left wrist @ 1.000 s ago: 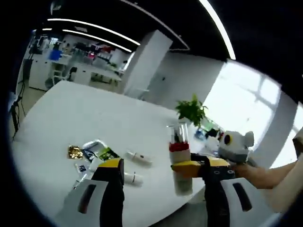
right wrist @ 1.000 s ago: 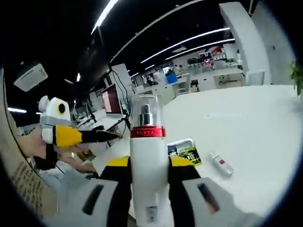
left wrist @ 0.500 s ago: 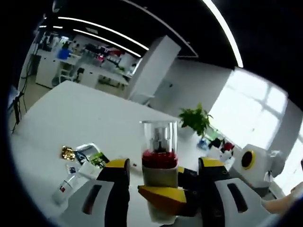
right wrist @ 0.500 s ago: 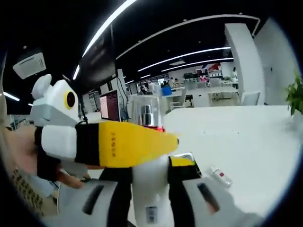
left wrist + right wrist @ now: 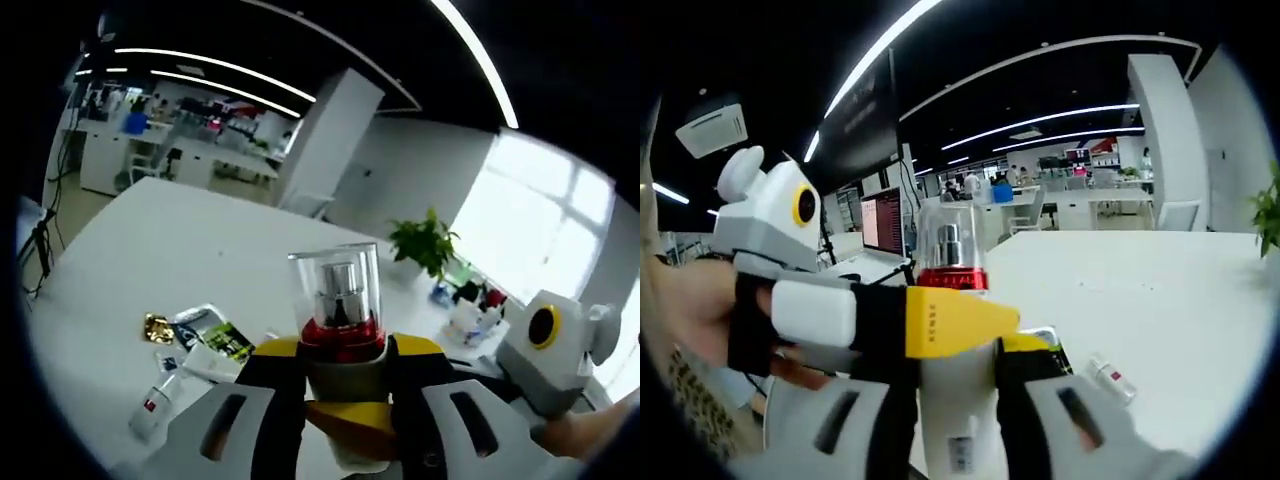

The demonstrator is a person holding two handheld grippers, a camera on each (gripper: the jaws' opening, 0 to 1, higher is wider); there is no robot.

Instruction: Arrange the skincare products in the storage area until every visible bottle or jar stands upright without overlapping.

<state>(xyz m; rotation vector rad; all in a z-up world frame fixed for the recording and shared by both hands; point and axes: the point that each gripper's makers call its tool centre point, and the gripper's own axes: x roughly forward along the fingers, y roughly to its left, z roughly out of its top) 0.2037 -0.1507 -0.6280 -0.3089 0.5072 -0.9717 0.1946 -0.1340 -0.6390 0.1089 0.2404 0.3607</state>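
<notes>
Both grippers clench one pump bottle (image 5: 338,330), held upright above the table (image 5: 150,250): right gripper (image 5: 955,400) on its body, left gripper (image 5: 338,400) near the collar. Mid-handover, I'd judge; next, one lets go, then stand it upright at nine o'clock by the tubes (image 5: 165,395).

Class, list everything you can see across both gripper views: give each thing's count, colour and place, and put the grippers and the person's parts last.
Pump bottle: one, white with red collar and clear cap, upright between both grippers' jaws.
Small tubes: at least two, white, lying on the table.
Sachets: several, gold, green and dark, in a loose pile on the table.
Table: one, white.
Potted plant: one, green, at the table's far edge.
Left gripper: yellow-tipped, closed round the bottle.
Right gripper: yellow-tipped, gripping the bottle's body.
Hand: one, holding the left gripper.
</notes>
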